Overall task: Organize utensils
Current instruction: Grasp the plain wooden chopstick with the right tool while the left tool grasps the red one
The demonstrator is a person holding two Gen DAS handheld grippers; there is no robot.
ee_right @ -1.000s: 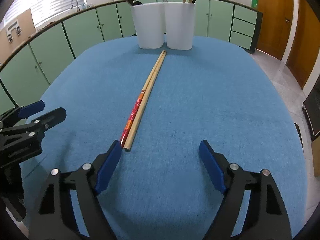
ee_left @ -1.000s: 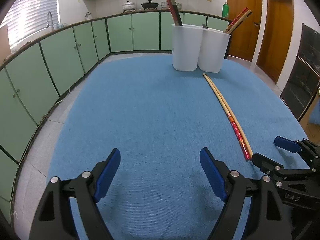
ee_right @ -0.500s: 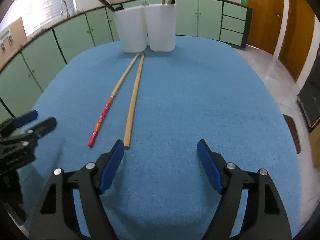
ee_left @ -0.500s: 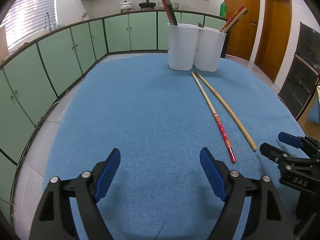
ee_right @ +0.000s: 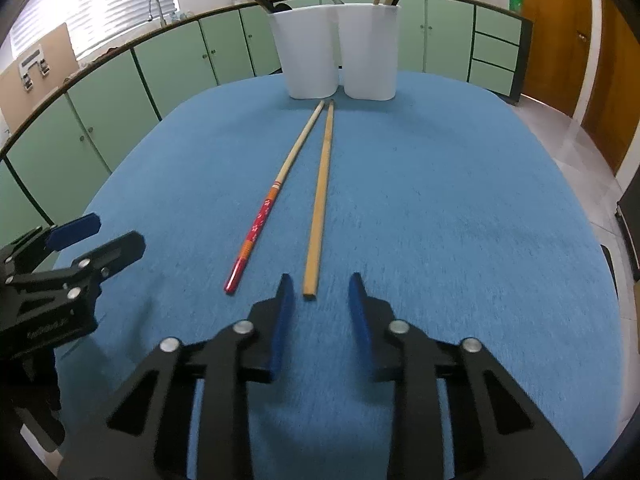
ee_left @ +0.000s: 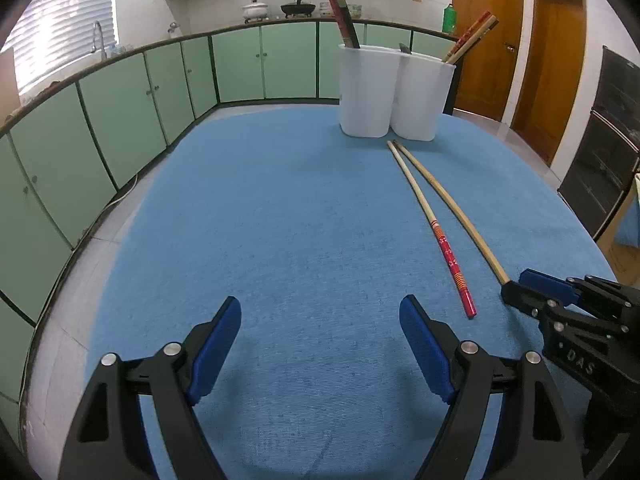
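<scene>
Standing at the far end of the blue cloth [ee_right: 440, 208] are two white cups [ee_right: 340, 52], side by side and touching, with sticks poking out of their tops. Two long chopsticks lie on the cloth in front of the cups. Their far tips almost touch just by the cups, and they spread apart coming away from them. One is a plain wooden chopstick [ee_right: 320, 200]. The other is a red-ended chopstick [ee_right: 268, 208], lying left of the plain one as the right wrist camera sees it. Nothing stands between the chopsticks and the cups. Green cupboards [ee_left: 120, 112] curve around behind the cups.

Further from the cups, the right gripper [ee_right: 321, 286] tilts down at the cloth. Its jaws have just been closing, with the near end of the plain chopstick between them, but a gap shows on each side, so it holds nothing. The left gripper [ee_left: 320, 332] tilts down too, wide open over bare cloth, holding nothing.
</scene>
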